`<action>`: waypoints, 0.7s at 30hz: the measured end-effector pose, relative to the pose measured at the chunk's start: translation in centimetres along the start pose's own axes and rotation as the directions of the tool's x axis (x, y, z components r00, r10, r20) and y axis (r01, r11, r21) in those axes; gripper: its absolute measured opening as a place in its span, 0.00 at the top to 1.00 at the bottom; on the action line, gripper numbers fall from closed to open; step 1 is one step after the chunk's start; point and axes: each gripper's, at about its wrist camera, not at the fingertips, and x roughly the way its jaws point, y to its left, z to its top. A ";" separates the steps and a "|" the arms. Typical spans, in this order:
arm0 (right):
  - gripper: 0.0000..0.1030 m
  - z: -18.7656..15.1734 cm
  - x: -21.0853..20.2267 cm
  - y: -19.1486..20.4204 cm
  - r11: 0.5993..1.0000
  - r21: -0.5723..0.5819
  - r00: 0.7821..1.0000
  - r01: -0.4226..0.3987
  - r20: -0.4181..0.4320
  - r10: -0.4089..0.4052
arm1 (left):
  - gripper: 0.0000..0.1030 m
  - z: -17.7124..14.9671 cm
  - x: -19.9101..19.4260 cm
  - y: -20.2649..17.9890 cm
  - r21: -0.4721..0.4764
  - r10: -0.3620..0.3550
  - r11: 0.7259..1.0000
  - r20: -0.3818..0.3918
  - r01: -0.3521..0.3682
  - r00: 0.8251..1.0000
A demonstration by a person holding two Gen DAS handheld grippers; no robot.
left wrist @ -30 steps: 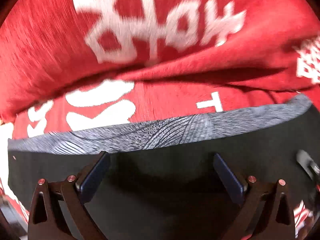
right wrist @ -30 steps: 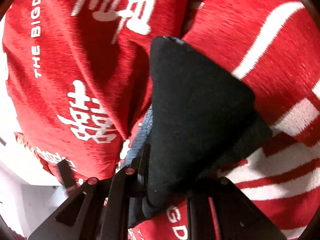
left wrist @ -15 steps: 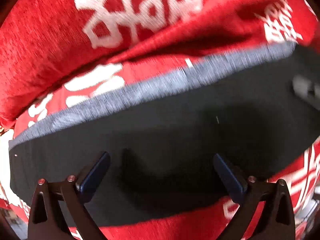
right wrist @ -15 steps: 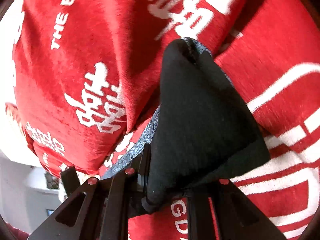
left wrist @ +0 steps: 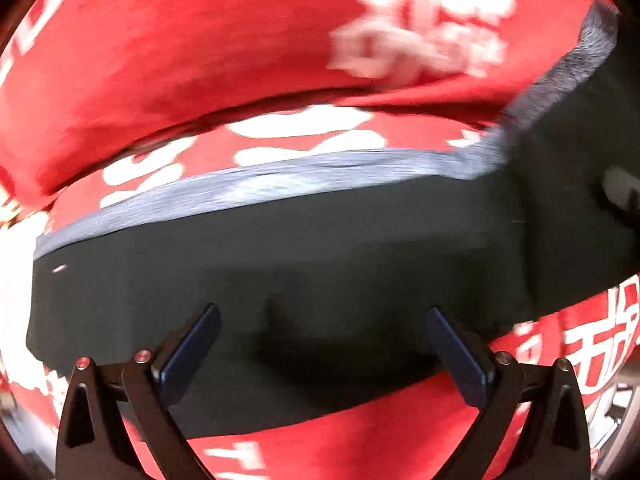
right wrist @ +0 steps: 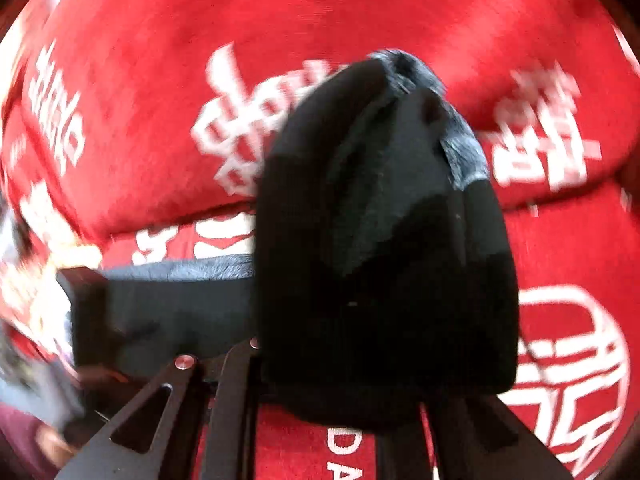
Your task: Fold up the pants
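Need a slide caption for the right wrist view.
Right gripper shut on black pants with grey waistband, lifting a bunched end above the red printed blanket.

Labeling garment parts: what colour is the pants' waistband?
Grey with a faint heathered pattern, against black pants; the waistband shows best in the left wrist view.

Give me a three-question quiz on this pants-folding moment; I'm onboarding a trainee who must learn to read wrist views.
1. True or false: the left claw is clamped on the black pants.
2. Multiple choice: what does the right claw hold? A) a red pillow B) a bunched end of the pants C) nothing
3. Fill in: the pants' grey waistband lies against a ____ blanket with white lettering.

Key:
1. False; its fingers stand wide apart above the cloth.
2. B
3. red
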 end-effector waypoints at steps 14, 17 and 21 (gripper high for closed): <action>0.58 -5.8 10.3 19.0 0.857 -0.460 0.939 0.235 -0.122 -0.323 | 0.00 -4.2 1.2 17.2 -0.223 0.114 0.967 -0.074 -0.128 0.991; 0.50 -5.5 8.5 21.0 0.856 -0.475 0.950 0.206 -0.114 -0.292 | 0.00 -4.1 1.2 18.0 -0.241 0.075 0.966 -0.070 -0.090 0.995; 0.45 -4.9 4.1 20.6 0.931 -0.360 0.983 0.067 -0.138 -0.124 | 0.00 -3.5 0.0 18.2 -0.235 0.030 0.971 -0.054 -0.042 0.998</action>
